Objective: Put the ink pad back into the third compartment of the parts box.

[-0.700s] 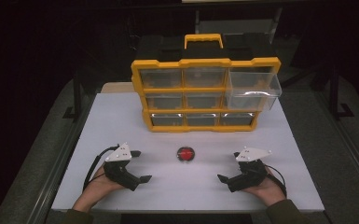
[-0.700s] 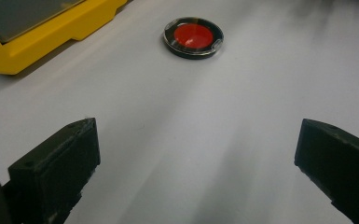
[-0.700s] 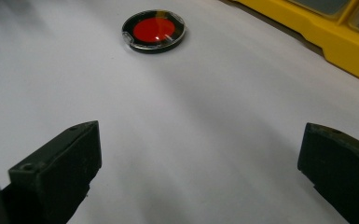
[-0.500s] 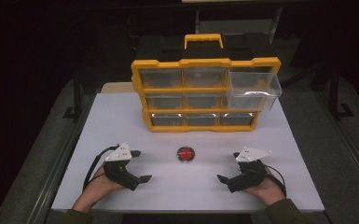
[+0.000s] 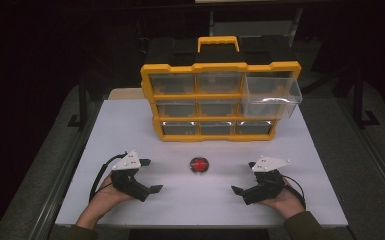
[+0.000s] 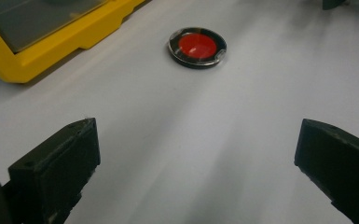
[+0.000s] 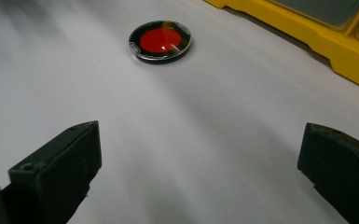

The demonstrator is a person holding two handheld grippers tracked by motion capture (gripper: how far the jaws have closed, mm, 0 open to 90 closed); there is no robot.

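Disc [image 5: 199, 165] lies flat between both spread-jawed, empty grippers: right gripper [image 5: 243, 176] should come low, straddle its rim, then pinch.

Ahead of the left gripper [image 6: 198, 179], the yellow organizer [image 6: 51, 42] is cut off by the frame; drawer contents unreadable.

The disc [image 5: 199, 165] lies on the worktop [image 5: 310, 150] between the left gripper [image 5: 147, 176] and the right gripper [image 5: 243, 177], slightly beyond both; the drawer cabinet [image 5: 220, 102] stands farther beyond them, its upper right drawer [image 5: 272, 96] pulled out toward the grippers.
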